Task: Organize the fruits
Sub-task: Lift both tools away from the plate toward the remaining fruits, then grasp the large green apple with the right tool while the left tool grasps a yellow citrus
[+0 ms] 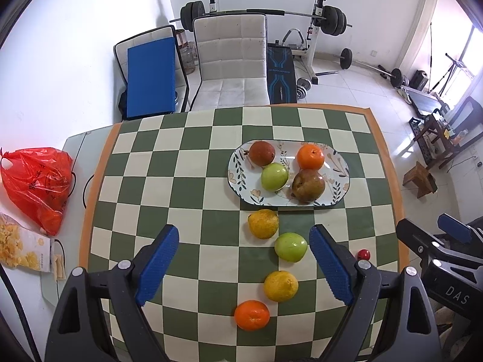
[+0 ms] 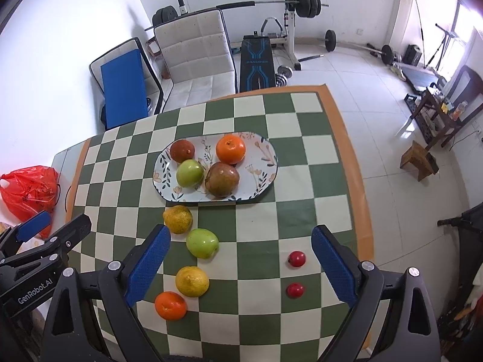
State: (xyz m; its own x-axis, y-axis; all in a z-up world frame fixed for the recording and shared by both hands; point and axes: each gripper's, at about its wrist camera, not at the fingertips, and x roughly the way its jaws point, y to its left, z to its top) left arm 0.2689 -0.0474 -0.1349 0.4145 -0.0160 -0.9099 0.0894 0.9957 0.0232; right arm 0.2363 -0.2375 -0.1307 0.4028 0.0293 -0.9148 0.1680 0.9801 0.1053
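Observation:
A floral oval plate [image 1: 238,178] [image 2: 265,178] on the checkered cloth holds a reddish-brown fruit [image 1: 262,153], an orange [image 1: 311,157], a green apple [image 1: 274,176] and a brown pear [image 1: 308,185]. In front of the plate lie a yellow-green citrus [image 1: 263,223] [image 2: 178,219], a green apple [image 1: 291,246] [image 2: 202,243], a lemon [image 1: 280,285] [image 2: 192,281] and an orange [image 1: 251,315] [image 2: 170,305]. Two small red fruits [image 2: 296,258] [image 2: 295,290] lie at the right. My left gripper [image 1: 244,267] is open above the loose fruit. My right gripper [image 2: 240,267] is open too, holding nothing.
A red plastic bag [image 1: 36,181] and a snack packet [image 1: 21,246] sit on the table's left part. A white chair [image 1: 231,60] and a blue-padded chair [image 1: 151,75] stand behind the table. Weights equipment [image 1: 314,21] fills the far room. A wooden stool [image 1: 419,179] stands right.

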